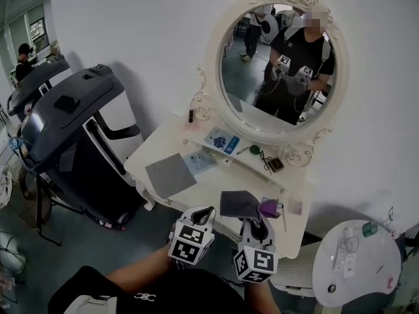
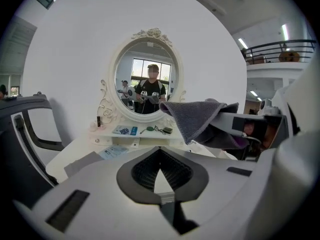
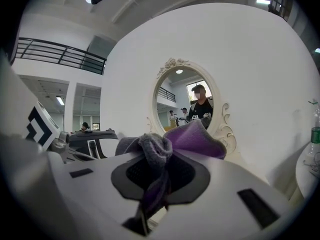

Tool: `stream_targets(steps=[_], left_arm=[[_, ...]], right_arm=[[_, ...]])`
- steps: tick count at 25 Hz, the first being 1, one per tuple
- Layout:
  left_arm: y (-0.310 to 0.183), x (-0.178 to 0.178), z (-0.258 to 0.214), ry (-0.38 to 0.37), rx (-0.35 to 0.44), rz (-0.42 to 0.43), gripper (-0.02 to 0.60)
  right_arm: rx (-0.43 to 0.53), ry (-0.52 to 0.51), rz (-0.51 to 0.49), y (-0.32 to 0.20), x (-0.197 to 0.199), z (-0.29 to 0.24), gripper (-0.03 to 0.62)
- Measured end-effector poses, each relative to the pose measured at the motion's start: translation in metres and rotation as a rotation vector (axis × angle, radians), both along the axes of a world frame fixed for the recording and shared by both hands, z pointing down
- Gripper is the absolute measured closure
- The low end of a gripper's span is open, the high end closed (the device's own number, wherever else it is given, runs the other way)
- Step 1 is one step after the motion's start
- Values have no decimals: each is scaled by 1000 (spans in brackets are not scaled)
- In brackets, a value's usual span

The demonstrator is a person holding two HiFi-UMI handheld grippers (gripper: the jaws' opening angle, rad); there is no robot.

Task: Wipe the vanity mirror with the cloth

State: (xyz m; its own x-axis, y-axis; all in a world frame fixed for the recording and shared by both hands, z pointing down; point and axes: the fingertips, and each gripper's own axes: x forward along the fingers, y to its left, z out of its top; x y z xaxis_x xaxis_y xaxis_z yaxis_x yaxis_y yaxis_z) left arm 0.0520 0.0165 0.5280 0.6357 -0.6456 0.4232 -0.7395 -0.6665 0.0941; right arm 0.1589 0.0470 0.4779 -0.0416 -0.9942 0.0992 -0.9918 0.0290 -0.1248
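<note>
Since the right gripper point(image 1: 257, 223) is clenched on a bunched grey-and-purple microfibre cloth point(image 1: 239, 205), held well short of the oval white-framed vanity mirror point(image 1: 278, 70), a shallow pinch could slip under wiping pressure, or bare jaw tips could scrape the glass. Left gripper point(image 1: 204, 212): jaws together, empty, likewise short of the mirror. Depth of pinch: hidden by folds.

Three views, one vanity mirror point(image 1: 278, 70)
From the head we look steeply down across the white surface point(image 1: 196, 195) to the mirror standing at its back against the wall. The left gripper view sits low behind its own jaws and faces the mirror squarely from across the surface. The right gripper view tilts upward along its jaws and meets the mirror at a slant. We find the mirror in all three.
</note>
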Motion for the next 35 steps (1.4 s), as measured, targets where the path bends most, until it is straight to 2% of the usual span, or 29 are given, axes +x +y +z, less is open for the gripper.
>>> stream_targets(steps=[6,11,17,23,28,35], left_arm=[[-47,-48,8,48,-72,46,581],[-69,-63,13,84,-113,79,581],[-81,-62,18,87,-130,145,581],[-113,-61,28,85,-166,115,581],[-141,-45,25,57,-136,97,581],[-187,-10,12,-25,-75,40,581]], right_arm=[[-55,4,21,-41,-58,5,542],[-87,105,39,-52,-85,2,542],[-115,87,121,-63,-76,2,542],[-119,96,90,-87,-79,3,542],[-80,101,96,-117,-49,2,542],[12,23,45,-182,1,-12,542]])
